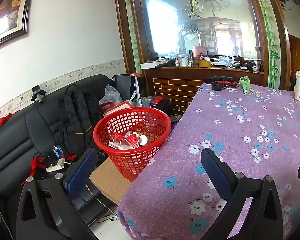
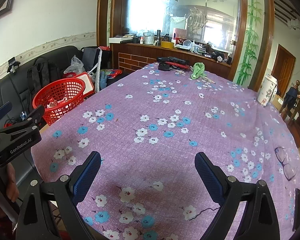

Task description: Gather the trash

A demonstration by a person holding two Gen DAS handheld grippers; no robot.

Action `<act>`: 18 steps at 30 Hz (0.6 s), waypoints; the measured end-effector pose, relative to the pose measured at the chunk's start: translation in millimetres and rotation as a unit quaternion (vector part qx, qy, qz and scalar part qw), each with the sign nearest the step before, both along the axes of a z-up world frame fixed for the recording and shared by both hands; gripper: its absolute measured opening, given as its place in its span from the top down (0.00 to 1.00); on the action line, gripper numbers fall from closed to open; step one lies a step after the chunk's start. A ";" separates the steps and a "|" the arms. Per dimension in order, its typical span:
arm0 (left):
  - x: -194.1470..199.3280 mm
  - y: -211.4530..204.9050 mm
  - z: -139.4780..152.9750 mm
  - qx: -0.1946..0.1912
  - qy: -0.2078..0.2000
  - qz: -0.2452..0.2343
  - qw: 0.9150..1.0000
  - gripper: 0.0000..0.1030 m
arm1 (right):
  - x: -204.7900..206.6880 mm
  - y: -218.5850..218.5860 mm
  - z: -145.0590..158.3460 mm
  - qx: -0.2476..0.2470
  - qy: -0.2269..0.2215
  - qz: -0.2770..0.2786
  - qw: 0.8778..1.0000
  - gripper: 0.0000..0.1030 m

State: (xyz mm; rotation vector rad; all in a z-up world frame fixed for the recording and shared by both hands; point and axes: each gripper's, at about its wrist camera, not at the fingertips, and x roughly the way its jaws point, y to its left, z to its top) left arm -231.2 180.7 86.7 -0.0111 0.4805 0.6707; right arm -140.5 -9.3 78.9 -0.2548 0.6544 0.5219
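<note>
A red mesh basket (image 1: 132, 138) stands left of the table on a cardboard box. It holds crumpled red-and-white wrappers (image 1: 126, 140) and a white ball-like item (image 1: 143, 140). It also shows in the right wrist view (image 2: 60, 100). My left gripper (image 1: 150, 164) is open and empty, held near the table's left edge just before the basket. My right gripper (image 2: 148, 166) is open and empty above the purple flowered tablecloth (image 2: 170, 120). The left gripper's body (image 2: 16, 138) shows at the left of the right wrist view.
A green cloth (image 2: 198, 70), sticks and dark tools (image 2: 170, 63) lie at the table's far end. A paper cup (image 2: 267, 93) stands at the right edge, glasses (image 2: 286, 164) lie near right. A black sofa (image 1: 20, 140) with a backpack and clutter is at the left.
</note>
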 end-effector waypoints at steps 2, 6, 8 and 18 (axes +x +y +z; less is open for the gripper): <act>0.1 -0.2 -0.8 0.000 0.001 -0.001 1.000 0.00 | 0.7 -0.2 -0.9 0.000 0.001 0.000 1.000 0.06; 0.3 -0.7 -2.7 0.000 0.005 -0.006 1.000 0.00 | 3.3 -0.2 -1.9 0.000 0.007 -0.001 1.000 0.06; 1.7 -1.0 -3.4 -0.001 0.007 -0.009 1.000 0.00 | 4.5 -0.7 -2.5 -0.001 0.009 -0.001 1.000 0.06; 51.6 -31.8 -0.2 -0.030 0.043 -0.107 0.993 0.00 | 54.8 -56.1 -14.7 0.013 0.051 -0.094 0.994 0.04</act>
